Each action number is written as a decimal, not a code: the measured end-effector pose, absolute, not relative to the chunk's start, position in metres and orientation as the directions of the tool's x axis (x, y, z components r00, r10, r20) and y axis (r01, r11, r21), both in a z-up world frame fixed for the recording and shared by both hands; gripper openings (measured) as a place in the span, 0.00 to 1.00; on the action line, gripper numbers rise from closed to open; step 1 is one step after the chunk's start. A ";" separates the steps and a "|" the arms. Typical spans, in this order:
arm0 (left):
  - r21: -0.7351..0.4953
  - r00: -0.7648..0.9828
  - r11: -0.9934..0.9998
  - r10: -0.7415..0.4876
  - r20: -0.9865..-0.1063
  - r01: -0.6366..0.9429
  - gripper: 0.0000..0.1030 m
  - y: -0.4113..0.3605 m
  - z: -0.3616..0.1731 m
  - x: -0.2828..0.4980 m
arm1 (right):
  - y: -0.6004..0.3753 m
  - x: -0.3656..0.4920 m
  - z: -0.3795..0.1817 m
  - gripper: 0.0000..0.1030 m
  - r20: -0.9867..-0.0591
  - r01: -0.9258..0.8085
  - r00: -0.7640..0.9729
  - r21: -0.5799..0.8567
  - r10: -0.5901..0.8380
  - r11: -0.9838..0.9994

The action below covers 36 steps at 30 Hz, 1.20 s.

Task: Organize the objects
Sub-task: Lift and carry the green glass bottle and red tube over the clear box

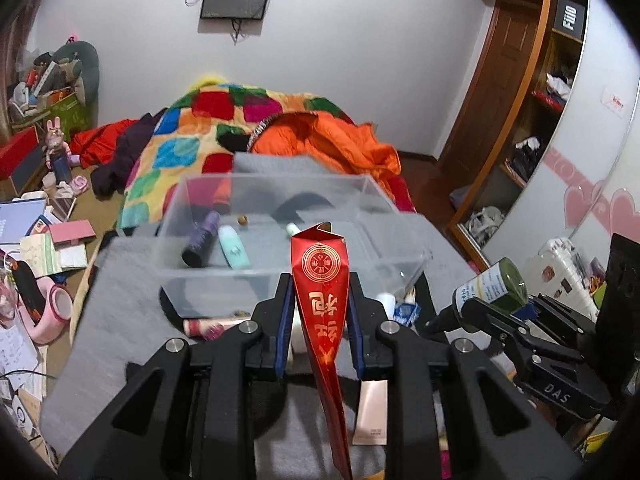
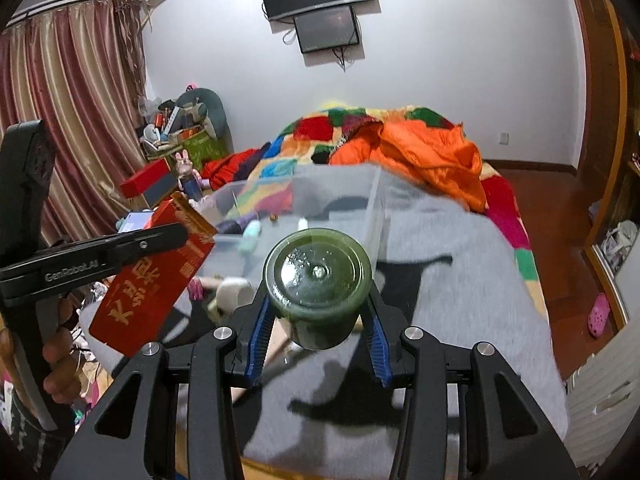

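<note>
My left gripper (image 1: 320, 300) is shut on a red foil packet (image 1: 320, 280) with gold characters, held upright above the grey blanket (image 1: 128, 320). The packet also shows in the right wrist view (image 2: 156, 276). My right gripper (image 2: 318, 308) is shut on a dark green bottle (image 2: 318, 276), its base facing the camera; it shows in the left wrist view (image 1: 492, 286) at the right. A clear plastic box (image 1: 280, 228) lies ahead on the blanket, holding a purple tube (image 1: 202, 240), a mint bottle (image 1: 234, 246) and a white bottle (image 1: 294, 229).
Loose tubes lie on the blanket near the box: a pink one (image 1: 208, 327), a beige one (image 1: 372, 412). A colourful quilt (image 1: 224, 120) and orange duvet (image 1: 328, 140) lie behind. Clutter covers the floor at left (image 1: 44, 248). A wardrobe (image 1: 520, 120) stands at right.
</note>
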<state>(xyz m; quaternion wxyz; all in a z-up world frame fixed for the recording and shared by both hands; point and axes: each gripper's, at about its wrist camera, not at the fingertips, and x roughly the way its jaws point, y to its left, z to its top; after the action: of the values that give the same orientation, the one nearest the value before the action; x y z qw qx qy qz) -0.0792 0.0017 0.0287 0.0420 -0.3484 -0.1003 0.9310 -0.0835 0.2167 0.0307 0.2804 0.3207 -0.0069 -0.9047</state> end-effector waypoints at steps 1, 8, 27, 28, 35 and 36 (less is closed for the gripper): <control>-0.216 -0.759 -0.976 0.145 -0.634 -0.006 0.23 -0.002 0.032 -0.079 | 0.214 -0.086 0.033 0.37 -0.572 0.506 -0.639 0.191 -0.515 -0.841; -0.204 -0.783 -0.979 0.122 -0.610 0.006 0.23 -0.014 0.050 -0.087 | 0.203 -0.102 0.051 0.37 -0.541 0.520 -0.658 0.177 -0.524 -0.836; -0.176 -0.787 -0.984 0.084 -0.611 0.031 0.23 -0.030 0.059 -0.157 | 0.160 -0.165 0.065 0.37 -0.530 0.516 -0.697 0.096 -0.482 -0.851; -0.172 -0.783 -0.985 0.081 -0.617 0.033 0.23 -0.031 0.057 -0.163 | 0.158 -0.169 0.062 0.37 -0.537 0.512 -0.697 0.092 -0.475 -0.854; -0.153 -0.743 -0.988 0.074 -0.665 0.038 0.23 -0.033 0.037 -0.202 | 0.146 -0.192 0.038 0.37 -0.597 0.509 -0.661 0.090 -0.455 -0.856; -0.155 -0.737 -0.987 0.079 -0.671 0.035 0.23 -0.033 0.034 -0.205 | 0.144 -0.194 0.036 0.37 -0.601 0.510 -0.657 0.091 -0.455 -0.855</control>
<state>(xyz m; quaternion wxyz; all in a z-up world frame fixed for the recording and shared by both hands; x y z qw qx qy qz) -0.2054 -0.0329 0.0339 0.0120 -0.3622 -0.0786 0.9287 -0.1936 0.1444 0.0360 0.2655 0.3181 0.0431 -0.9091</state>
